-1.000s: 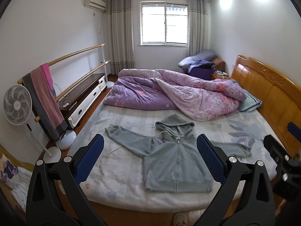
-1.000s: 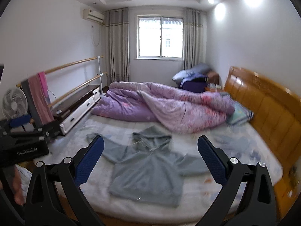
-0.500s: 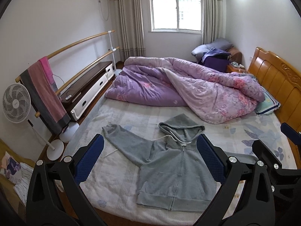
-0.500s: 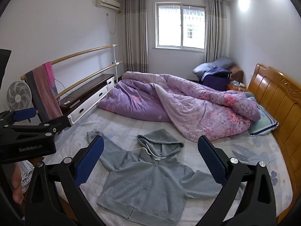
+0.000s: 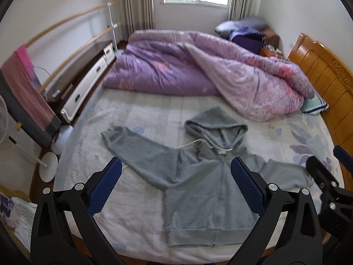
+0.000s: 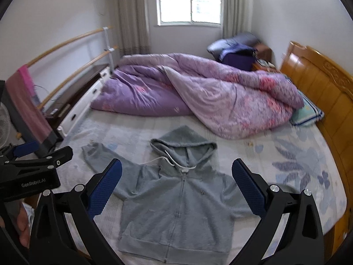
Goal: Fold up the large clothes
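Observation:
A grey zip-up hoodie (image 5: 205, 187) lies flat and face up on the bed, hood toward the quilt and both sleeves spread sideways; it also shows in the right wrist view (image 6: 176, 205). My left gripper (image 5: 176, 190) is open and empty, held above the hoodie's left side near the bed's front edge. My right gripper (image 6: 176, 190) is open and empty, held above the hoodie's chest. In the left wrist view the right gripper (image 5: 331, 176) shows at the right edge; in the right wrist view the left gripper (image 6: 33, 161) shows at the left edge.
A rumpled purple quilt (image 5: 198, 70) fills the far half of the bed (image 5: 132, 114). A wooden headboard (image 5: 320, 70) stands on the right, with a pillow (image 5: 315, 103) beside it. On the left stand a rail with a towel (image 5: 24, 88), a fan (image 5: 3, 128) and a low cabinet (image 5: 88, 75).
Both grippers have moved forward and lower toward the bed, so the hoodie looks larger and closer. Both stay open. The hoodie has not moved.

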Action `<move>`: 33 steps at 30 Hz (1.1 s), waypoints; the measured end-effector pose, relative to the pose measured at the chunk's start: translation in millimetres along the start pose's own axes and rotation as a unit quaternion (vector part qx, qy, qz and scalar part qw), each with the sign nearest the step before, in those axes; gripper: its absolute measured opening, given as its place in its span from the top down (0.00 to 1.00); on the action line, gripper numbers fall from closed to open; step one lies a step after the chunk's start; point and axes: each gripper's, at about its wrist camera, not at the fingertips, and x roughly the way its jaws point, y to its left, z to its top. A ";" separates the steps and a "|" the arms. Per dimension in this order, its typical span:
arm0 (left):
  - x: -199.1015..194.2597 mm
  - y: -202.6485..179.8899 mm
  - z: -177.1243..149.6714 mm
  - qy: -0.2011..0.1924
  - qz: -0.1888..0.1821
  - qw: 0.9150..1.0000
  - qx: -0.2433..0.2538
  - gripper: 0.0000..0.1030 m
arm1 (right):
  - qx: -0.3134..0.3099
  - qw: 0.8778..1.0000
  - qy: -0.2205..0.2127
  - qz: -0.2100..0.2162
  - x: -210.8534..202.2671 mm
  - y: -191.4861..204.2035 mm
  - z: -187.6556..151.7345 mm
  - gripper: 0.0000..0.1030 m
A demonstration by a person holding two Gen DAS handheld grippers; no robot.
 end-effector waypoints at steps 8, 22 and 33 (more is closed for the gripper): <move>121.5 102.5 4.1 0.071 0.017 0.996 -0.048 0.05 | 0.013 0.999 0.046 -0.017 113.7 46.9 -10.8 0.07; 332.6 259.3 -28.9 0.118 0.107 0.969 -0.187 0.05 | -0.010 0.980 0.177 0.096 310.3 73.1 -62.9 0.88; 467.4 325.9 -29.0 0.130 0.159 0.958 -0.202 0.07 | 0.021 0.965 0.231 0.118 389.9 78.5 -116.3 0.88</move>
